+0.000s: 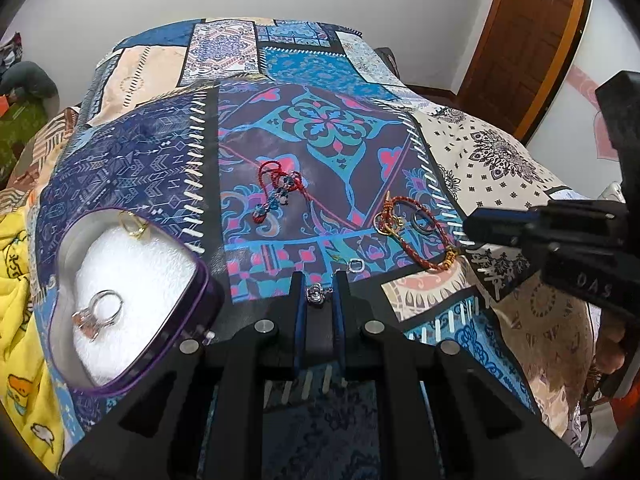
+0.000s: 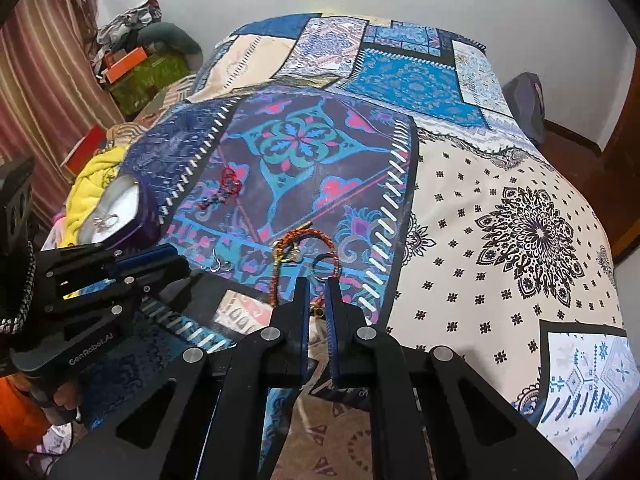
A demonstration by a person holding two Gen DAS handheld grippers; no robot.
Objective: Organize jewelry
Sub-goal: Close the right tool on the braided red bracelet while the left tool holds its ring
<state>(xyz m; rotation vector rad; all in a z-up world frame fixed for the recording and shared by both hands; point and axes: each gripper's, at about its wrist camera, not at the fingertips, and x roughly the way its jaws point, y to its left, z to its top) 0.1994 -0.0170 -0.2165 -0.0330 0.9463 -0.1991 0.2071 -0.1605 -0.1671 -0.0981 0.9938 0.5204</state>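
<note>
Jewelry is partly sorted: two rings [image 1: 102,310] lie in the purple tin [image 1: 208,292] at 9 o'clock on the bed [image 1: 500,160], while a heart pendant [image 1: 318,293] is framed, ungripped, by the narrowly parted left hand-held gripper [image 1: 319,280]. At 12 and 2 o'clock, a red cord [image 1: 276,188], braided bracelet [image 1: 416,240] and dark ring [image 1: 422,222] remain loose. The right hand-held gripper [image 2: 318,284] is narrowly parted and empty; the pendant's chain is hard to make out.

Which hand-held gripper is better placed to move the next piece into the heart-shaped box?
Left: the left hand-held gripper already brackets a silver heart pendant, with the heart-shaped box beside it. The right hand-held gripper sits farther away.
</note>
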